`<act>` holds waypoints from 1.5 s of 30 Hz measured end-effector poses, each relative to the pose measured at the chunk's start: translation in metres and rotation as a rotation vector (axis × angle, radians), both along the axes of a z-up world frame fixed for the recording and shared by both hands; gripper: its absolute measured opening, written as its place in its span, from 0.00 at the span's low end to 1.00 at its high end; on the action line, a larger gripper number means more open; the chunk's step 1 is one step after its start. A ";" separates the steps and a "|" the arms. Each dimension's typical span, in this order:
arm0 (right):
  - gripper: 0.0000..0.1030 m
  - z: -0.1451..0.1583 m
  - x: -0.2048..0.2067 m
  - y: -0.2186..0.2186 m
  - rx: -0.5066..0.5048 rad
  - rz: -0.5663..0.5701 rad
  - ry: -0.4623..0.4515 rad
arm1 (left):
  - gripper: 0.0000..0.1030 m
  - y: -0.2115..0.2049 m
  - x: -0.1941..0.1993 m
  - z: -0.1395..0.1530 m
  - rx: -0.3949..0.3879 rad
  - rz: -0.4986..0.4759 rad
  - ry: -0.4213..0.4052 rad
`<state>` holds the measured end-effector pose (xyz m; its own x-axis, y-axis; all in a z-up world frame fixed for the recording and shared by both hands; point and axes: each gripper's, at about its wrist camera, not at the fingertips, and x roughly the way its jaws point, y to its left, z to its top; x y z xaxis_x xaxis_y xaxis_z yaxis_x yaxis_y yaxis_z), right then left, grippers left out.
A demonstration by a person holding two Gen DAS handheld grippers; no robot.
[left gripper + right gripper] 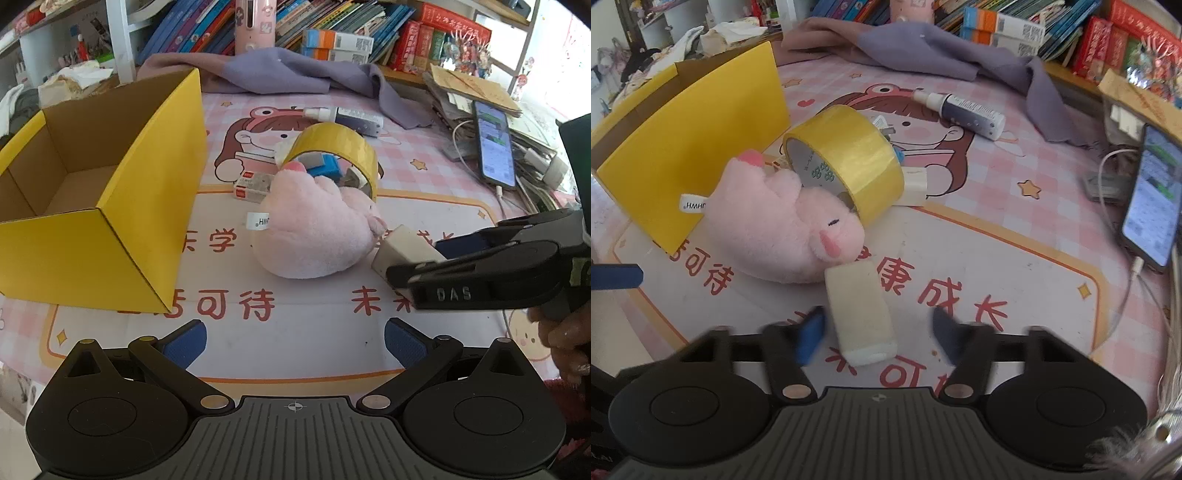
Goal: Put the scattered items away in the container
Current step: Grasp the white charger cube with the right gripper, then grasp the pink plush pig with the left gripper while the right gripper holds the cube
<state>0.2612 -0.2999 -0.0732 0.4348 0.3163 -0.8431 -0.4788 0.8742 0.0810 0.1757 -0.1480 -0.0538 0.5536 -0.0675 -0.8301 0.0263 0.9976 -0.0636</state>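
The yellow cardboard box (92,206) stands open at far left, nothing visible inside. My left gripper (293,341) hangs wide open over the mat. A fuzzy pink plush (314,229) lies mid-table, glossy tape roll (334,147) leaning behind. My right gripper (877,326) (fingers blurred) straddles the white block (858,306), not pressing.

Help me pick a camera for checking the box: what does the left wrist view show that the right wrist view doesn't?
Only the left wrist view shows the yellow box's bare cardboard interior, the white and red cartons beside it, and the right tool from the side.

Only the right wrist view shows the plush's face and the white block between that tool's pads.

Both show the tape roll, pink plush, spray bottle and phone.
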 end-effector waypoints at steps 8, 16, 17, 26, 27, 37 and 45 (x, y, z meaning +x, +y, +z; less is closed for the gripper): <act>0.25 0.005 0.011 -0.023 0.026 -0.013 -0.013 | 1.00 -0.017 0.017 -0.003 0.018 -0.003 0.002; 0.25 0.006 0.016 -0.050 0.027 -0.089 -0.015 | 1.00 -0.025 0.032 -0.005 0.035 0.006 0.000; 0.25 0.006 0.015 -0.050 0.028 -0.083 -0.016 | 1.00 -0.026 0.034 -0.004 0.039 0.002 -0.005; 0.25 0.005 0.020 -0.054 0.037 -0.045 -0.008 | 1.00 -0.033 0.050 -0.006 0.085 0.023 -0.014; 0.25 0.005 0.020 -0.054 0.037 -0.038 -0.008 | 1.00 -0.033 0.052 -0.006 0.086 0.029 -0.015; 0.26 0.003 0.024 -0.055 0.042 0.016 0.008 | 1.00 -0.030 0.079 -0.016 0.090 0.063 -0.006; 0.27 0.000 0.025 -0.062 0.072 0.010 0.028 | 1.00 -0.037 0.090 -0.026 0.106 0.024 0.014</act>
